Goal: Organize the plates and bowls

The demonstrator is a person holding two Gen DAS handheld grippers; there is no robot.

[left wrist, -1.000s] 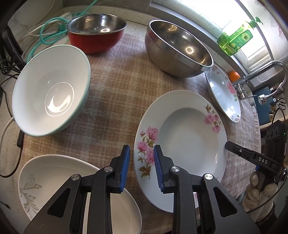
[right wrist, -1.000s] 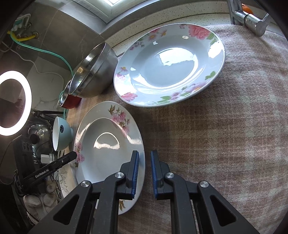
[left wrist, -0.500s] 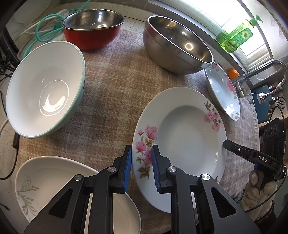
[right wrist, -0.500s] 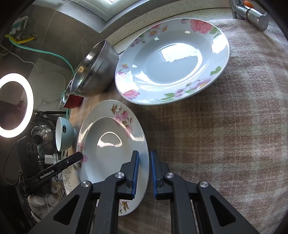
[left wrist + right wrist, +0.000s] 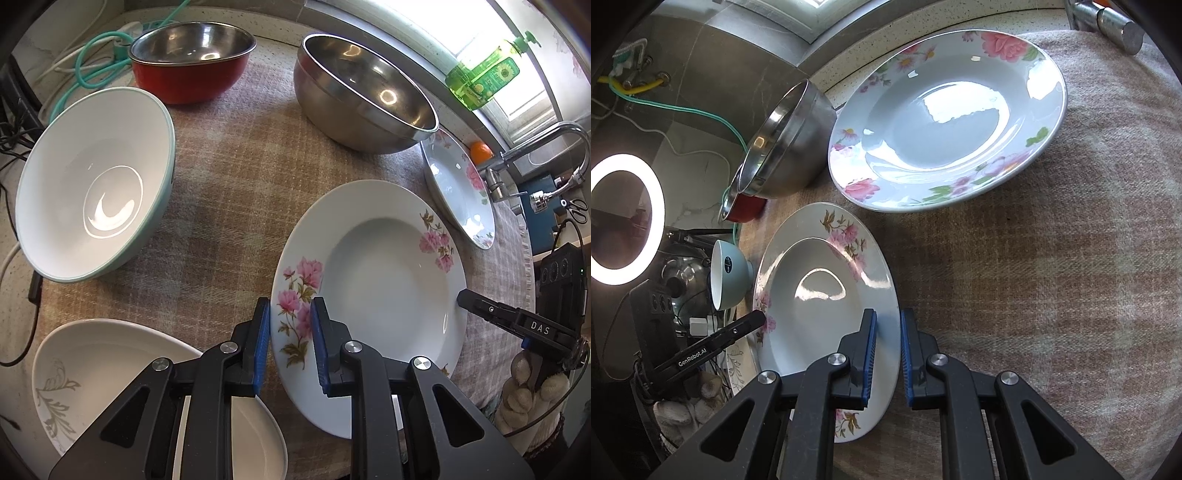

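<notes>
A white deep plate with pink flowers (image 5: 388, 280) lies on the checked cloth; it also shows in the right wrist view (image 5: 812, 288). My left gripper (image 5: 290, 347) straddles its left rim, jaws a little apart, pads close to the rim. My right gripper (image 5: 886, 354) straddles the opposite rim, jaws narrowly apart. Whether either is clamped I cannot tell. A second floral plate (image 5: 945, 118) lies beyond, also in the left wrist view (image 5: 458, 192). A mint bowl (image 5: 92, 184), a red bowl (image 5: 192, 59), a steel bowl (image 5: 365, 92) and a white leaf-pattern dish (image 5: 110, 369) stand around.
A green soap bottle (image 5: 487, 74), an orange (image 5: 480, 151) and a tap (image 5: 535, 147) are at the right by the window. Cables (image 5: 92, 62) lie at the back left. A ring light (image 5: 624, 229) glows at the left in the right wrist view.
Both grippers have moved forward onto the pink-flower plate's opposite rims. The left jaws have narrowed around the rim. The plate has stayed on the cloth.
</notes>
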